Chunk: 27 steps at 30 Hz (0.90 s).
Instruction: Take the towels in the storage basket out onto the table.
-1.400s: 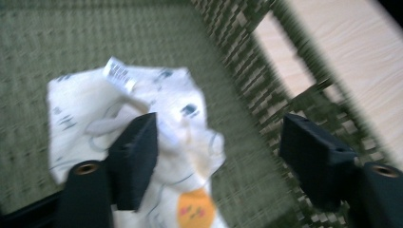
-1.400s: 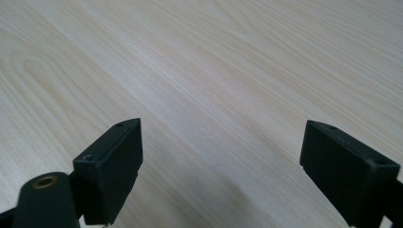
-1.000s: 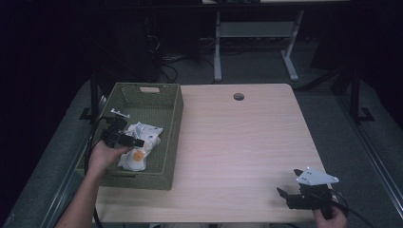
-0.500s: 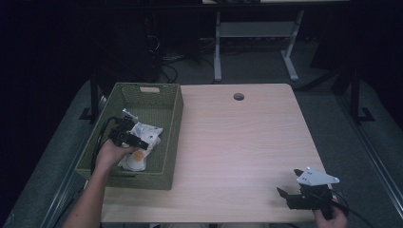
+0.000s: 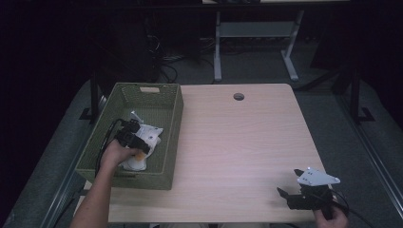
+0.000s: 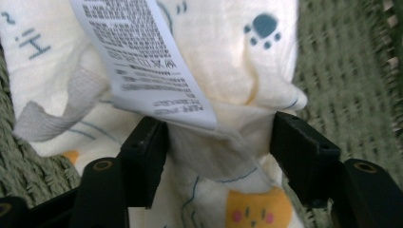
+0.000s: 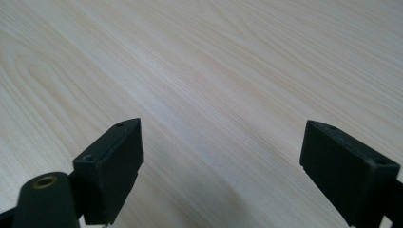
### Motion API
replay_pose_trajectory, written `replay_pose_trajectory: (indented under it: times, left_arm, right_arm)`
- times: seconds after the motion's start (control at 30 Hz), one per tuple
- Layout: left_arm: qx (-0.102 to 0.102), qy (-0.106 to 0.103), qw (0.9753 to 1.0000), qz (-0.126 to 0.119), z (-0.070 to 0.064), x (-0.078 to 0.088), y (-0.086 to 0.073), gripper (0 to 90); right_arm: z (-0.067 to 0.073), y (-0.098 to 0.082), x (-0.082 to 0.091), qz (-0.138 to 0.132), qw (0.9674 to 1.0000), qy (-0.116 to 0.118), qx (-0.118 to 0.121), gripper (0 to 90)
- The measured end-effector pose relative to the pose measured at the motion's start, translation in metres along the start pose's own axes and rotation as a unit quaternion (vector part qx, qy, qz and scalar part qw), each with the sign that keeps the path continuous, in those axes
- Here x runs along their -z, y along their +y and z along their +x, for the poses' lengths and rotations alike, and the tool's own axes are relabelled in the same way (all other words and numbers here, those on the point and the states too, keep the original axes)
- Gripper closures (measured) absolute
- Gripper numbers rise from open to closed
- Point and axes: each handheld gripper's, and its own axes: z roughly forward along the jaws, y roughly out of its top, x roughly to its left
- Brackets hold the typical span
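A cream cloth printed with paw marks and orange patches lies in the green woven basket at the table's left. My left gripper is down in the basket on the cloth. In the left gripper view a bunched fold of the cloth sits between the jaws of my left gripper, under a white care label. The jaws have just been closing around that fold but still stand wide. My right gripper rests near the table's front right corner, open, with bare wood between the jaws.
The light wooden table has a round cable hole near its far edge. The basket's walls stand close around my left hand. Dark floor, cables and a desk frame lie beyond the table.
My left hand has sunk lower into the basket and shifted slightly toward the front, onto the cloth. The right gripper has not moved.
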Motion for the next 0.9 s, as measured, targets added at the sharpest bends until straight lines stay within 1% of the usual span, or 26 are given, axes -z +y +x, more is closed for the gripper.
replay_pose_trajectory:
  times: [0.03,0.07,0.13,0.2,0.27,0.33,0.43,0.5,0.57,0.7,0.83,0.9]
  left_arm:
    - [-0.005,0.008,0.9999,0.007,0.0,-0.002,0.0,41.1]
    - [-0.008,0.015,0.9998,0.009,-0.001,-0.003,0.0,43.2]
    - [-0.012,0.025,0.9995,0.016,-0.002,-0.003,0.002,46.5]
    - [-0.022,0.04,0.9987,0.025,-0.005,-0.003,0.004,50.5]
    - [-0.026,0.048,0.9981,0.03,-0.007,-0.004,0.005,54.0]
    - [-0.028,0.056,0.9974,0.034,-0.008,-0.004,0.006,59.4]
    - [-0.022,0.056,0.9977,0.031,-0.007,-0.003,0.007,65.2]
    - [-0.023,0.054,0.9978,0.031,-0.006,-0.002,0.006,68.3]
    - [-0.023,0.054,0.998,0.025,-0.005,-0.001,0.005,70.8]
    - [-0.012,0.042,0.9989,0.016,0.001,0.001,0.002,71.8]
    - [-0.012,0.042,0.999,0.007,0.003,0.006,0.001,72.4]
    - [-0.011,0.041,0.9991,0.001,0.004,0.011,0.0,72.6]
  right_arm:
    - [0.0,0.0,0.0,0.001,1.0,0.0,-0.001,14.0]
    - [0.0,0.0,-0.001,0.001,1.0,-0.001,-0.001,13.9]
    - [0.0,0.0,0.0,0.001,1.0,0.0,-0.001,13.9]
    - [0.0,0.0,0.0,0.001,1.0,-0.001,0.002,14.0]
    - [0.0,0.0,0.0,0.0,1.0,0.0,0.001,13.9]
    - [0.0,0.0,-0.001,0.002,1.0,0.0,-0.001,13.9]
    - [0.0,0.0,0.0,0.001,1.0,0.0,0.0,13.9]
    - [0.0,0.0,0.0,-0.001,1.0,0.0,-0.001,13.9]
    - [0.0,0.0,0.0,-0.002,1.0,0.0,-0.001,13.9]
    - [0.0,0.0,0.0,0.0,1.0,0.0,0.0,13.9]
    - [0.001,0.0,0.0,0.0,1.0,-0.001,0.0,13.9]
    - [0.001,0.0,-0.001,0.001,1.0,-0.001,-0.004,13.9]
